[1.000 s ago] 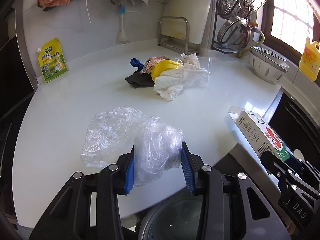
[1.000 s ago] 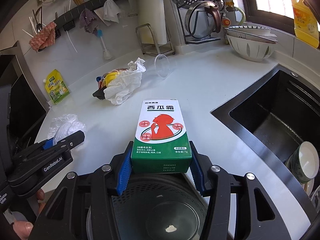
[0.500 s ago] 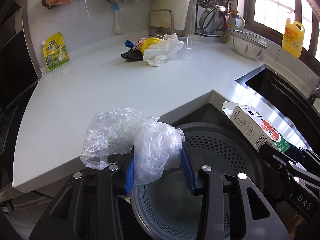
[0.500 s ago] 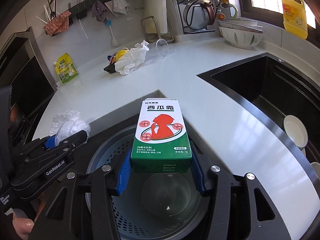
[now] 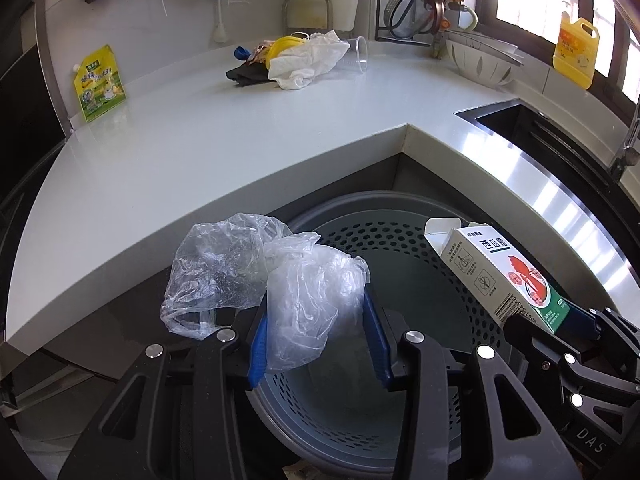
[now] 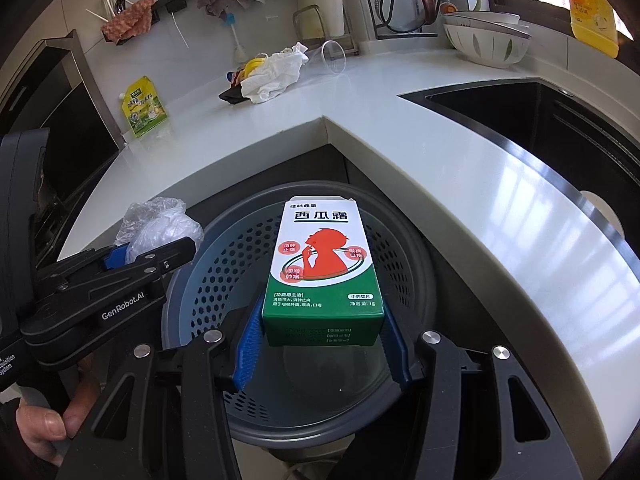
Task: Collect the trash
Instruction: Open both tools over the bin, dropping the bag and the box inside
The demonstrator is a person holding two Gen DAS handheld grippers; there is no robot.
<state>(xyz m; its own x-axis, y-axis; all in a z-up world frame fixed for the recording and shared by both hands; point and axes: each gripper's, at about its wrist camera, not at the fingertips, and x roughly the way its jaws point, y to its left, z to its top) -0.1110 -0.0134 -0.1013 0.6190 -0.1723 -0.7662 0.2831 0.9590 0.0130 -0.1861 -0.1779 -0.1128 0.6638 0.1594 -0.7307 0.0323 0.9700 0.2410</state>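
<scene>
Holding trash over the bin

Your left gripper (image 5: 316, 344) has its jaws closed on a crumpled clear plastic bag (image 5: 280, 284), bag bulging up and out to the left. Your right gripper (image 6: 322, 350) clamps a green-and-white carton (image 6: 324, 268) by its lower end, flap end pointing away. Both items hang above the open grey perforated trash bin (image 6: 224, 264), which sits below the inner corner of the white countertop (image 5: 200, 140). More trash sits far back on the counter: a white crumpled wrapper pile (image 5: 308, 58) with a clear plastic cup (image 5: 358, 56) on its side just beside it. A yellow-green pouch (image 5: 98, 82) leans on the wall. A thumb (image 6: 44, 426) shows at the lower left of the right view.
</scene>
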